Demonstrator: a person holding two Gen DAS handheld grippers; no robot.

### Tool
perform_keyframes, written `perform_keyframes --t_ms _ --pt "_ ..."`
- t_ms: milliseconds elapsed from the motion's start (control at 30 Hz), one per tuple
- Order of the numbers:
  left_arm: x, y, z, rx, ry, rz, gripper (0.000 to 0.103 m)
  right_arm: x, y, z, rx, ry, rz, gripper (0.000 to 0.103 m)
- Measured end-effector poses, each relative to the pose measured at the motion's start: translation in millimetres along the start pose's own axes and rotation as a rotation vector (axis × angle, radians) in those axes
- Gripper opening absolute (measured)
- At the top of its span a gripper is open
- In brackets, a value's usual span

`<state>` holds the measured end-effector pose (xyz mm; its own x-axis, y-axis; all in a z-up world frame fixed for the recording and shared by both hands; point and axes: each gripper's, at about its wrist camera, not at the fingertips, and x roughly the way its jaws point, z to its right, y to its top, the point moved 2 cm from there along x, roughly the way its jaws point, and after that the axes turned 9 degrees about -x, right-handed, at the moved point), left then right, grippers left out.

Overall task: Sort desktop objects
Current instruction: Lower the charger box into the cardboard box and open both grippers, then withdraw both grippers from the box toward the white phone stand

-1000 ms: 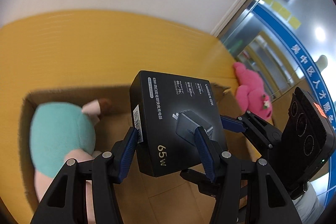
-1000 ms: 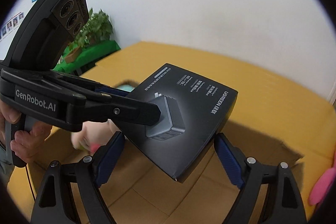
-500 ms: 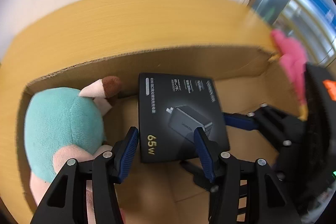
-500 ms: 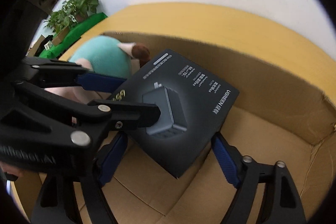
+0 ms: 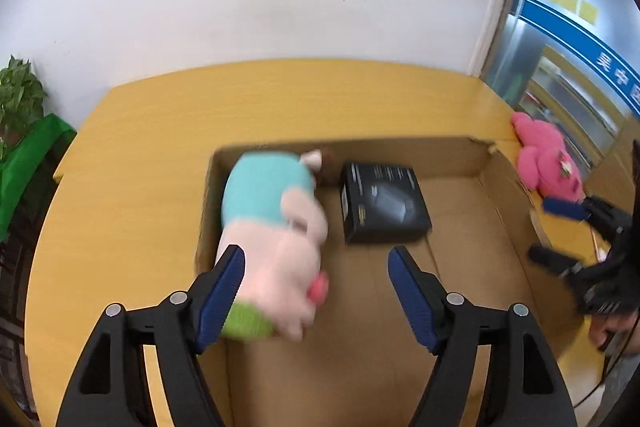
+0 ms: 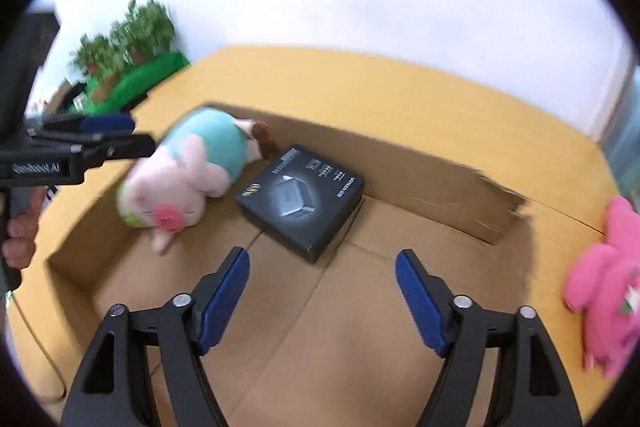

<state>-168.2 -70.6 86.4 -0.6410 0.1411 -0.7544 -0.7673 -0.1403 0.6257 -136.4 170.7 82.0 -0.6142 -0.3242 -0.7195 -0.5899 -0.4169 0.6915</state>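
Left claw (image 5: pixel 316 279) and right claw (image 6: pixel 322 285) released, above cardboard box (image 6: pixel 440 167); charger box (image 6: pixel 300 197) inside.

Black charger box (image 5: pixel 383 206), teal-and-pink plush (image 5: pixel 272 223), brown cardboard box (image 5: pixel 460 163), yellow table (image 5: pixel 160 123).

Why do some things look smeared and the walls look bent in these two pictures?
Left wrist view: the teal-and-pink plush toy is motion-smeared, the charger box soft, the tongs sharp. Right wrist view: the potted plants and pink plush streak. Both: the fisheye lens bends the yellow table edge.
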Motion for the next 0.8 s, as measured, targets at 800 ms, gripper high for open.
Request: perform_keyframes --t_ms 800 --pt "-77.0 -135.5 14.3 -0.078 0.061 0.217 0.079 -90.1 -123.1 -25.4 0.087 -0.152 0.063 0.082"
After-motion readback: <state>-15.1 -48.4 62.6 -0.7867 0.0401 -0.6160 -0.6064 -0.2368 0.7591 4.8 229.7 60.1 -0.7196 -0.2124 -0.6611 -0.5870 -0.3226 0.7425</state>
